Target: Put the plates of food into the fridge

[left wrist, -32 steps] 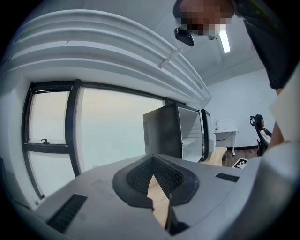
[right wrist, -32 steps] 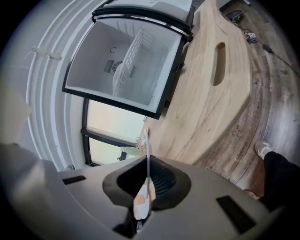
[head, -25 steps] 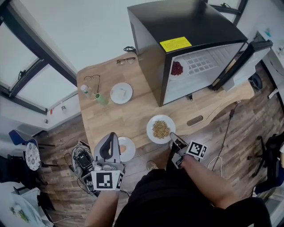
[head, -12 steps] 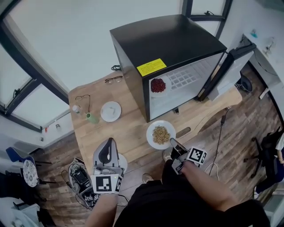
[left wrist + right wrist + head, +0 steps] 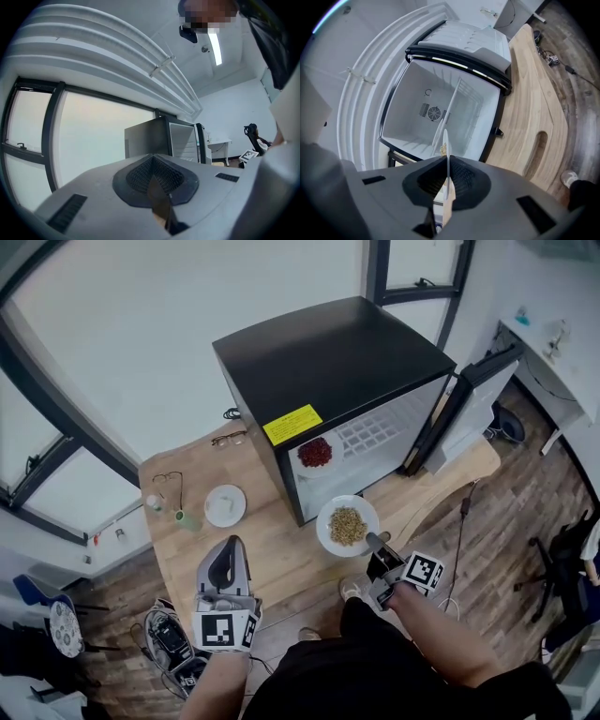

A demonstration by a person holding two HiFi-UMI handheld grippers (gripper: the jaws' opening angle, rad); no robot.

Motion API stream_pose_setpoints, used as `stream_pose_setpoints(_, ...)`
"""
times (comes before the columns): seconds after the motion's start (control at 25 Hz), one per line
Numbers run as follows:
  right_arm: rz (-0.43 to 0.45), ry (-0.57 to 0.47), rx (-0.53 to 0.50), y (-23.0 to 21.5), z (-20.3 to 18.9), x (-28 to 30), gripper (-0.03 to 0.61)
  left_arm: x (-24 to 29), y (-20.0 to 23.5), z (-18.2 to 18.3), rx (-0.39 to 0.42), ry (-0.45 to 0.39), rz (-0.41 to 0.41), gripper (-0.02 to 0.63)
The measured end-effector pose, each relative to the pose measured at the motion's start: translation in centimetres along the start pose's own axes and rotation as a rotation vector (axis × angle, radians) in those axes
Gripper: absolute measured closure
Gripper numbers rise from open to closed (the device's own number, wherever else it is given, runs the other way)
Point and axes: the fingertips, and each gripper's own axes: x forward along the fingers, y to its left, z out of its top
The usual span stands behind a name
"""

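White round plate (image 5: 348, 525) of brown grains is showing its whole face in the head view, lying level over the wooden desk (image 5: 286, 547) just before the open black fridge (image 5: 328, 362). The right gripper view is catching only its thin rim, edge-on, aiming into the white interior. The right gripper (image 5: 372, 542) is pinching that rim between nearly closed fingers (image 5: 464, 180). The left gripper (image 5: 230, 547) is holding its fingers (image 5: 136, 176) together on nothing.
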Motion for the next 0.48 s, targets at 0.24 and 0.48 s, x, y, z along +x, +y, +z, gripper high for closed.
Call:
stream_pose_setpoints(0.24, 0.034, -0.055, -0.07, 1.4, 4.5, 0.2, 0.546, 2.7, 0.0, 0.7, 0.001, -0.02, -0.005, 0.609)
stream_pose_setpoints(0.48, 0.034, -0.111, -0.093, 2.0, 8.7, 0.3, 0.546, 5.2, -0.4, 1.1, -0.003, -0.024, 0.003, 0.609)
